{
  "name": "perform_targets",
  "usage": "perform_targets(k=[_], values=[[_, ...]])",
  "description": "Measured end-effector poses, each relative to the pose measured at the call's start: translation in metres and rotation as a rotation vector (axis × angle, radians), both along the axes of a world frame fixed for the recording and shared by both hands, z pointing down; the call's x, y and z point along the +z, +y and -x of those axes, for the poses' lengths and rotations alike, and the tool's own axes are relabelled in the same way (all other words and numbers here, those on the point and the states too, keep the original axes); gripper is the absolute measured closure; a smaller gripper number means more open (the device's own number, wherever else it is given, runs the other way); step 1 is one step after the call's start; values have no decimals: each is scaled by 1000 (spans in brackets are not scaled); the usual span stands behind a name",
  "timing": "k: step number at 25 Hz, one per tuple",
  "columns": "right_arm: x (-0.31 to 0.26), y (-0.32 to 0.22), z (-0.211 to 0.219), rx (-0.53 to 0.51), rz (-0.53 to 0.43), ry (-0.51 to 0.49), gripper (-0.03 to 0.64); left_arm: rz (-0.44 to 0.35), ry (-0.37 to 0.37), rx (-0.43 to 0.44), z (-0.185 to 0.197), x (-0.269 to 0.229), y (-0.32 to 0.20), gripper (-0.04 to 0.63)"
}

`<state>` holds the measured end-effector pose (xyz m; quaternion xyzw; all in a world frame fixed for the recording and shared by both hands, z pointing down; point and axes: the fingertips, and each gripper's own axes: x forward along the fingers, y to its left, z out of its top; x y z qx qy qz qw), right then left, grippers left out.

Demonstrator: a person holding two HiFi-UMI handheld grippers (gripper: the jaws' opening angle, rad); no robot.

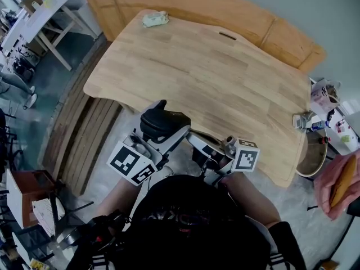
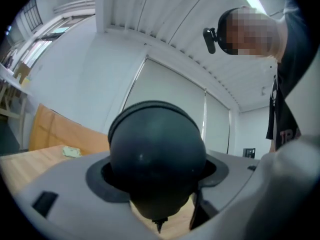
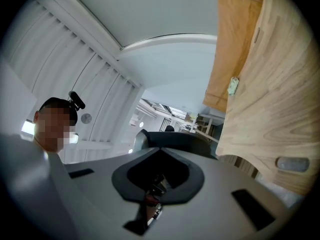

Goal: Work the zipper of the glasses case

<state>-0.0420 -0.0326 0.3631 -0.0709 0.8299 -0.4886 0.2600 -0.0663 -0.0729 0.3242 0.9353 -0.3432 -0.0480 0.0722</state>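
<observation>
I have the glasses case (image 1: 163, 122) off the table (image 1: 225, 66), held in the air just in front of the near edge and close to my body. It is a black hard-shell case, smooth and matte, rounded like an egg at the end that faces the left gripper's camera. A raised seam line runs over the top of that dome. Below the rounded end a small dark zipper tab (image 2: 159, 227) hangs down, pointed at its tip.

The left gripper (image 1: 169, 134) has its jaws spread wide and clamped on the case from either side; in the left gripper view the black shell fills the whole gap between them.

The right gripper (image 1: 198, 146) sits just beside the case on my right, pointing towards it. Its jaws are closed together. In the right gripper view a small dark and reddish bit shows in the notch between them, and I cannot tell what it is. Beyond the jaws the case's dark body lies across the view.

A pale green packet (image 1: 154, 19) lies at the table's far side, well apart from the case.
</observation>
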Motion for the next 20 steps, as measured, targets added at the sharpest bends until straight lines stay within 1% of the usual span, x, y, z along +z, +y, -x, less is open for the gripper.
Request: perform_targets(k=[3,7,8,11,13,15,17,18,20], values=[[-4,-1,-1,5,3,-21,601,19,79,2,6,-9,1,244],[-3,-6,-10,19,27,-54,601,79,262,-19,24,-23,-6,244],[-4,-6,-11,19,20,-55,601,100,289,-16,28,-23,-9,245],[-3,-5,-9,22,3,-32,601,134,301,-12,33,-18,-11,255],[-1,-5,-9,21,8,-20,601,142,308,-29,33,-15,-12,262],[1,-4,-8,31,-11,7,601,155,328,-53,34,-13,-13,262],[-1,-3,-8,51,-43,27,601,187,373,-71,36,-10,-15,261],[-3,-3,-8,59,-57,29,601,215,411,-75,37,-8,-16,261],[-5,-2,-7,69,-81,35,601,291,511,-84,40,-2,-21,258]])
